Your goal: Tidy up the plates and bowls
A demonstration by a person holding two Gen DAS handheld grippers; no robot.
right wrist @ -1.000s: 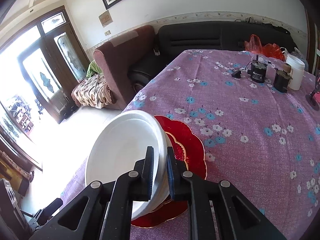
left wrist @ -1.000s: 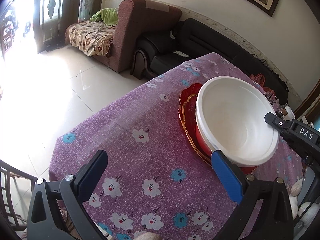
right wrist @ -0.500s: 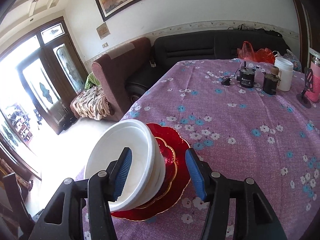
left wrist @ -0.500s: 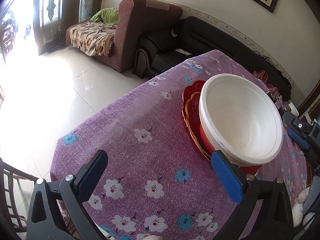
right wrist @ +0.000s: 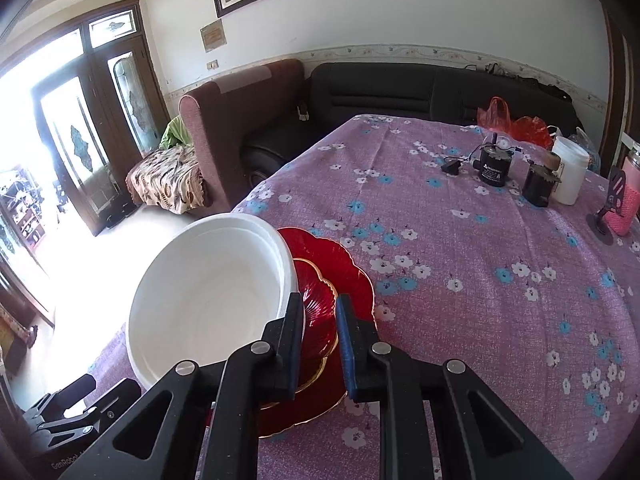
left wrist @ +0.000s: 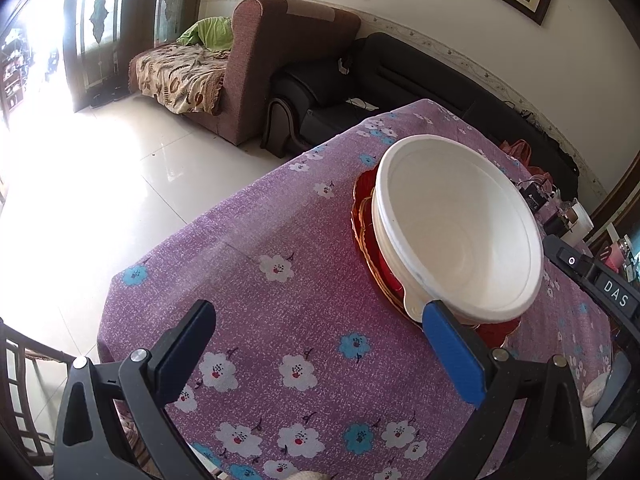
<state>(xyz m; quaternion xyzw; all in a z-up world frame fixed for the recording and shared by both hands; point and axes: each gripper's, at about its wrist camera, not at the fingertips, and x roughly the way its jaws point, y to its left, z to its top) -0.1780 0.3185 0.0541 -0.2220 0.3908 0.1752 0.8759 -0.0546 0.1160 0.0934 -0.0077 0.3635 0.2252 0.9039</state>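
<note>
Stacked white bowls (left wrist: 452, 224) (right wrist: 212, 296) sit on a small red scalloped dish (right wrist: 316, 300), which lies on a larger red plate (right wrist: 344, 256) (left wrist: 362, 200), all on the purple flowered tablecloth (left wrist: 280, 320). My right gripper (right wrist: 320, 308) hovers at the bowls' right side with its jaws closing to a narrow gap. Only the red dish shows through the gap, and nothing is pinched. One of its fingers (left wrist: 568, 260) reaches the bowls' far rim in the left wrist view. My left gripper (left wrist: 316, 310) stands wide open in front of the stack, its blue finger (left wrist: 452, 352) by the near rim.
Two black motor-like parts (right wrist: 494, 166), a white jar (right wrist: 570, 176), a pink cup (right wrist: 624, 208) and an orange bag (right wrist: 520, 124) stand at the table's far right. The table edge drops to the tiled floor (left wrist: 120, 184) left of the stack. Sofas (right wrist: 400, 88) line the wall.
The right gripper let go of the white bowl's rim, opened wide, then narrowed again just right of that rim. The bowls settled on the red dishes. The left gripper stayed put.
</note>
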